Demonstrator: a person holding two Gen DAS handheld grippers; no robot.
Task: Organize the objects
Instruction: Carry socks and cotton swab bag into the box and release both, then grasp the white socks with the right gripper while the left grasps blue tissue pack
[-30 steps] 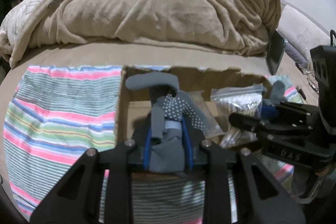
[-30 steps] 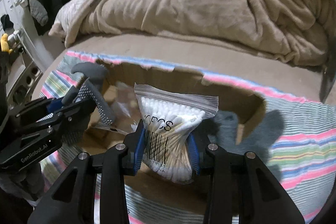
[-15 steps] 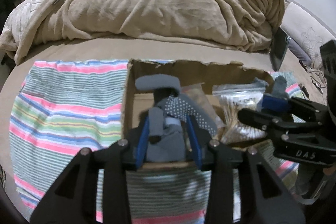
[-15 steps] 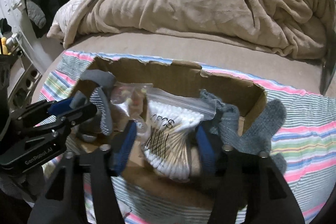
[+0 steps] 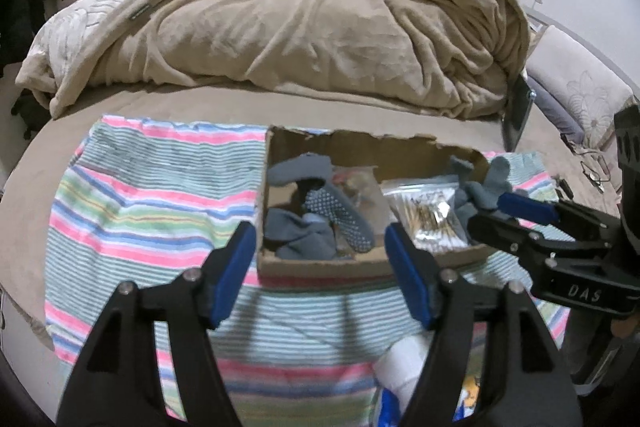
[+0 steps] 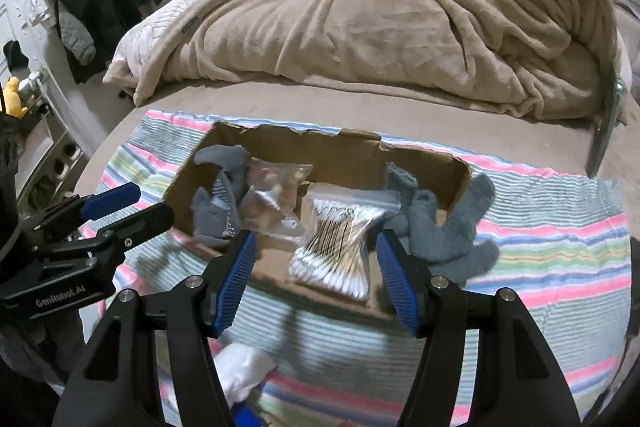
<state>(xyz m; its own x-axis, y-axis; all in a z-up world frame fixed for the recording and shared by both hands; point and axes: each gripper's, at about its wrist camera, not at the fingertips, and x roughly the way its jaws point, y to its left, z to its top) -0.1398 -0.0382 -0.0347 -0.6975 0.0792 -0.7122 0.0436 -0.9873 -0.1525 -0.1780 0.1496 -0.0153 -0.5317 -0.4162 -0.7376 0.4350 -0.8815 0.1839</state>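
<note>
Both left tongs and right tongs wide, empty, near front edge of bed; socks and cotton-swab bag lie in cardboard box; drop-off step looks finished, next: fetch white item

- "DAS" stands in pale letters on the right gripper, at four o'clock in the left wrist view.
- "GenRobot.AI" stands on the left gripper, at eight o'clock in the right wrist view.
</note>
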